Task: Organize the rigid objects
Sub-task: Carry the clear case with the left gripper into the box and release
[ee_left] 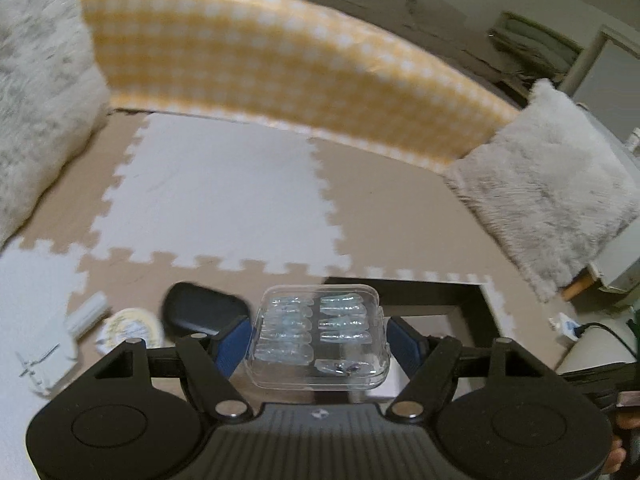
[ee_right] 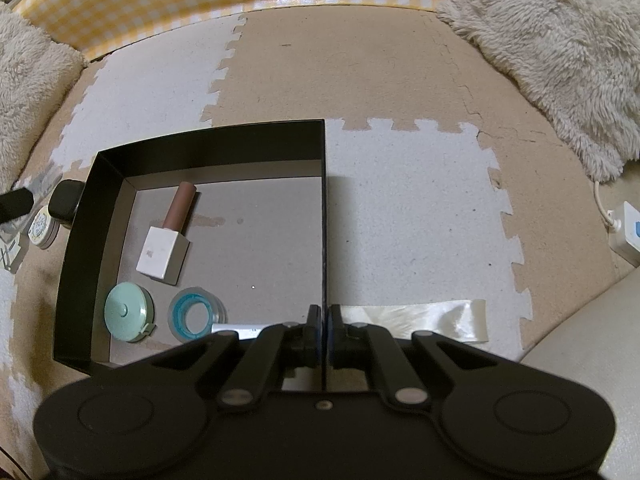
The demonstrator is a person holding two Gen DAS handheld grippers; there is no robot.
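Observation:
My left gripper (ee_left: 320, 340) is shut on a clear plastic case (ee_left: 320, 336) of small clear pieces, held above the floor mat near the black box's edge (ee_left: 420, 292). My right gripper (ee_right: 324, 324) is shut on the right wall (ee_right: 324, 220) of the black open box. In the box lie a white bottle with a brown cap (ee_right: 168, 232), a mint green round tape measure (ee_right: 128, 312) and a clear roll with a blue ring (ee_right: 196, 316). A black case (ee_left: 200, 312) and a round tin (ee_left: 132, 328) lie on the mat left of the box.
Beige and white foam puzzle mats (ee_right: 360, 80) cover the floor. A yellow checked wall (ee_left: 280, 64) stands at the back, with fluffy cushions (ee_left: 552, 192) at both sides. A white ribbon strip (ee_right: 432, 316) lies right of the box. A charger and cable (ee_right: 624, 232) lie at the far right.

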